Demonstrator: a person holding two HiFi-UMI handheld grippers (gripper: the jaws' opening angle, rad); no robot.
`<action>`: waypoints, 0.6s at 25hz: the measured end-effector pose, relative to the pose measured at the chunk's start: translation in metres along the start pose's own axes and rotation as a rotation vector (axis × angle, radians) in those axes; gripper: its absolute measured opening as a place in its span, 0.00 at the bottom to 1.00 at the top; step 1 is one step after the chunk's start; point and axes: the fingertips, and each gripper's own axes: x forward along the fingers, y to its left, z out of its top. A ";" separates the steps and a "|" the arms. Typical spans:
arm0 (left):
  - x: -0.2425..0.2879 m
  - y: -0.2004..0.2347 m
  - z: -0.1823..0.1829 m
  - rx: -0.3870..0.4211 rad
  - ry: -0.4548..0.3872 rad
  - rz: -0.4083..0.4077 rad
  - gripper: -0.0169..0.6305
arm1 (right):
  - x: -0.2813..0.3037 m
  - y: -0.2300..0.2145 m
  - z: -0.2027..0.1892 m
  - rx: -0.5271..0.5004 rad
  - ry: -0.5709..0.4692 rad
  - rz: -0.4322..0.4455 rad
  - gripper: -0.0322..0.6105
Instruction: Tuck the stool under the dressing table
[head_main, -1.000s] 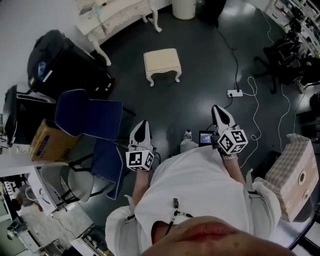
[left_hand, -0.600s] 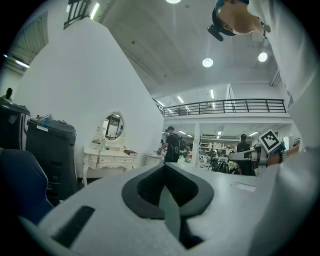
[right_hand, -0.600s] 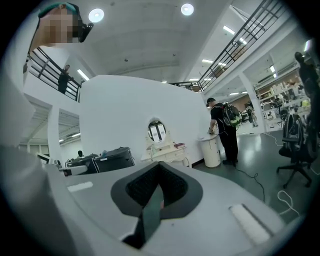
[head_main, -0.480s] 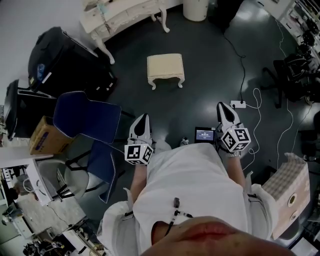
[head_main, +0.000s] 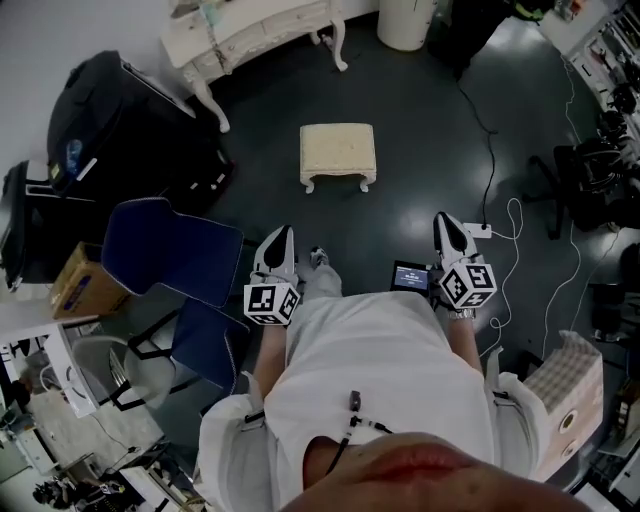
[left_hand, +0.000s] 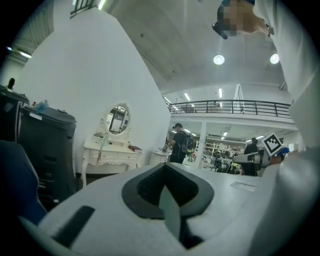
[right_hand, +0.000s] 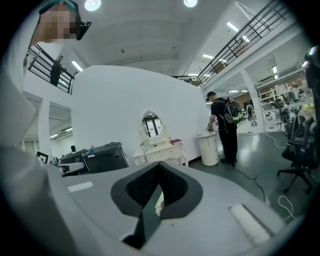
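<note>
Two grippers, nothing in either: why carry them this way? (Student)

Left gripper (head_main: 282, 238) and right gripper (head_main: 445, 225) are each held out roughly level ahead of the person. Their jaws are pressed fully together, with nothing between them. The stool appears out of reach, so no grip is needed yet. (Tutor)

Where is the stool? (Student)

Stool (head_main: 338, 152) stands on the dark floor (head_main: 420, 150), ahead of and between the two grippers, well apart from both. The dressing table (head_main: 255, 30) lies farther off, far left against the white wall. The stool sits out in front of it, not under it. (Tutor)

What crowds the way? (Student)

From the left: a black case (head_main: 110, 120) beside the table's near leg, a cardboard box (head_main: 80, 285), and a blue chair (head_main: 170, 250) just beside the left gripper. At the right, a power strip (head_main: 478, 232) with its cable (head_main: 480, 110) lies near the right gripper. The floor straight ahead to the stool looks open. The cable seems the likeliest snag underfoot. (Tutor)
</note>
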 end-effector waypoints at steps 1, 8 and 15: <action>0.014 0.007 0.007 0.004 -0.003 -0.028 0.04 | 0.011 0.003 0.004 -0.019 0.006 0.008 0.06; 0.117 0.027 0.039 0.049 -0.005 -0.267 0.04 | 0.075 0.002 0.045 -0.021 -0.067 -0.044 0.06; 0.168 0.060 0.037 0.021 0.040 -0.306 0.04 | 0.119 -0.012 0.040 -0.007 -0.022 -0.091 0.06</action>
